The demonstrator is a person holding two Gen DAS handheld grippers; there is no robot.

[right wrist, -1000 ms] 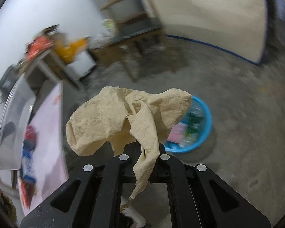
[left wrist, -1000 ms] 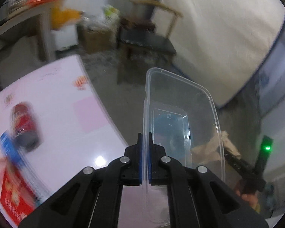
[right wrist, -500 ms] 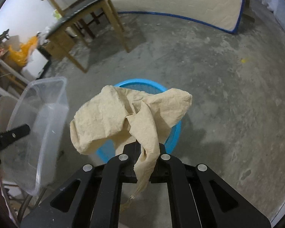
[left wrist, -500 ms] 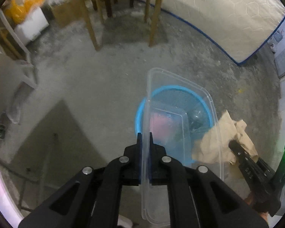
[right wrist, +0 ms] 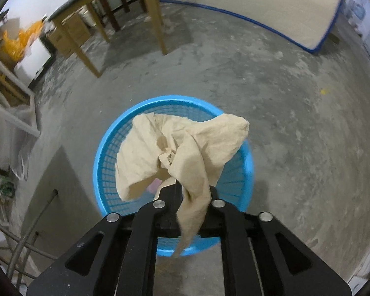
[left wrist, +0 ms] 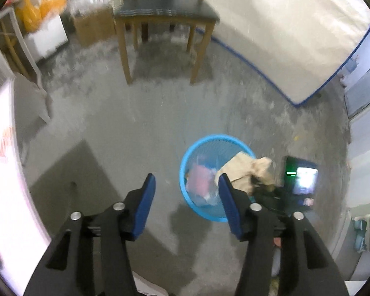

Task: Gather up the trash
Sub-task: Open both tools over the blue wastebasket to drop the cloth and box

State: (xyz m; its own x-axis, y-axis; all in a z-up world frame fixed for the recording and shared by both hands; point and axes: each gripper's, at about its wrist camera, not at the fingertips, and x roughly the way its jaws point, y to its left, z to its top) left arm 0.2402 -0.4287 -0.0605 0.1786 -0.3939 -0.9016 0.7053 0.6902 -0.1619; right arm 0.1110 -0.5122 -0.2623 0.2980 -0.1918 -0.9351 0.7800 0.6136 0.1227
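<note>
Landmark for this entry: the blue basket standing on the concrete floor.

Your left gripper points steeply down, just to the side of the basket as its own camera sees it. Its jaws are spread and opening, with nothing between the blue pads, only bare floor behind them. Inside the basket, the left wrist view shows a pink item and a clear plastic piece low against the near wall; motion blur hides finer detail.

Your right gripper hangs directly over the basket, also pointing steeply down. The crumpled beige paper towel is between its jaws, which are narrow and just opening; a tail of the paper drapes down past the fingers toward the basket's near rim. The bulk of the paper billows above the basket's opening and covers most of it in the right wrist view. Whether the pads still press on the paper cannot be told for certain, but it has not dropped.

Beyond the basket: a wooden chair. Beyond and to the right: a white mattress leaning upright, blue-edged.
</note>
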